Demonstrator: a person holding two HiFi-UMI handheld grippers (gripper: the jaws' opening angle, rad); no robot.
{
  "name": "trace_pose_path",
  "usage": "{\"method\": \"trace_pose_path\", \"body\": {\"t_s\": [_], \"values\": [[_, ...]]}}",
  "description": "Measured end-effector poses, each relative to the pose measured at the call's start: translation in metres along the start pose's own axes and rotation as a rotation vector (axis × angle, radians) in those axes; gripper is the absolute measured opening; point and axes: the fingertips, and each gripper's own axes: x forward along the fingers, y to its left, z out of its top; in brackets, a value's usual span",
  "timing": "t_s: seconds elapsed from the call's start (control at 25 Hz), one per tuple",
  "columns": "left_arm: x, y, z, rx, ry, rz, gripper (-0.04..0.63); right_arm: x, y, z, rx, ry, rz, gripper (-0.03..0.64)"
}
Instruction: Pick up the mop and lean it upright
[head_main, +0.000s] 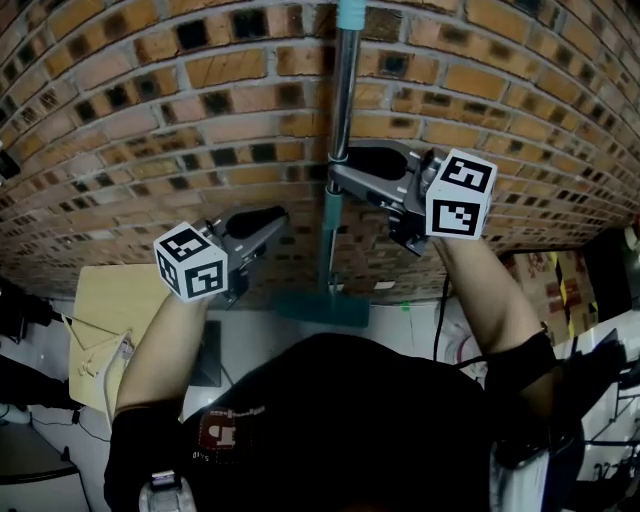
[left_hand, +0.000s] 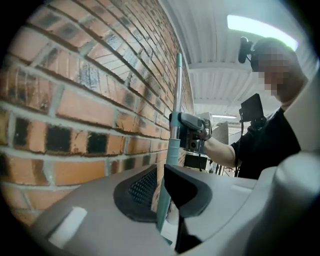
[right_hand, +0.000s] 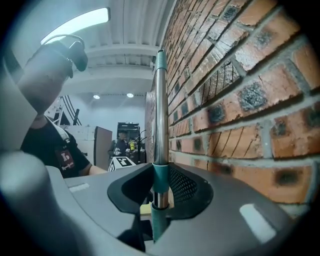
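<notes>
Right tongs (right_hand: 159, 200) are clamped on the mop (head_main: 338, 110), which already stands upright against the brick wall (head_main: 150, 120). Left tongs (left_hand: 162, 186) are slightly apart and empty, beside it. I think only the release is left.

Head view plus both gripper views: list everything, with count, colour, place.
mop: 1, silver pole with teal sections, teal head on the floor, upright at the wall
brick wall: 1, red-brown, behind the mop
board: 1, beige, floor at left
right gripper: 1, grey, fingers closed on the mop pole
left gripper: 1, grey, left of the pole, fingers slightly apart, holding nothing
person: 1, black shirt, bottom of head view
</notes>
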Motion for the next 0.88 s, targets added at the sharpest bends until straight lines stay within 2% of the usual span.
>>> {"method": "trace_pose_path", "body": {"t_s": [0.12,0.36,0.56,0.88], "values": [[-0.011,0.003,-0.017,-0.044,-0.04,0.022,0.012,0.003,0.003,-0.026,0.007,0.017,0.025,0.11],[-0.019,0.016,-0.054,-0.078,-0.094,0.052,0.008,0.006,-0.005,-0.085,0.016,0.058,0.05,0.11],[-0.024,0.022,-0.101,-0.181,-0.064,0.076,0.008,0.01,-0.006,-0.15,0.062,0.115,0.062,0.11],[-0.021,0.03,-0.183,-0.292,-0.018,0.078,0.008,0.022,-0.004,-0.261,0.1,0.209,0.127,0.112]]}}
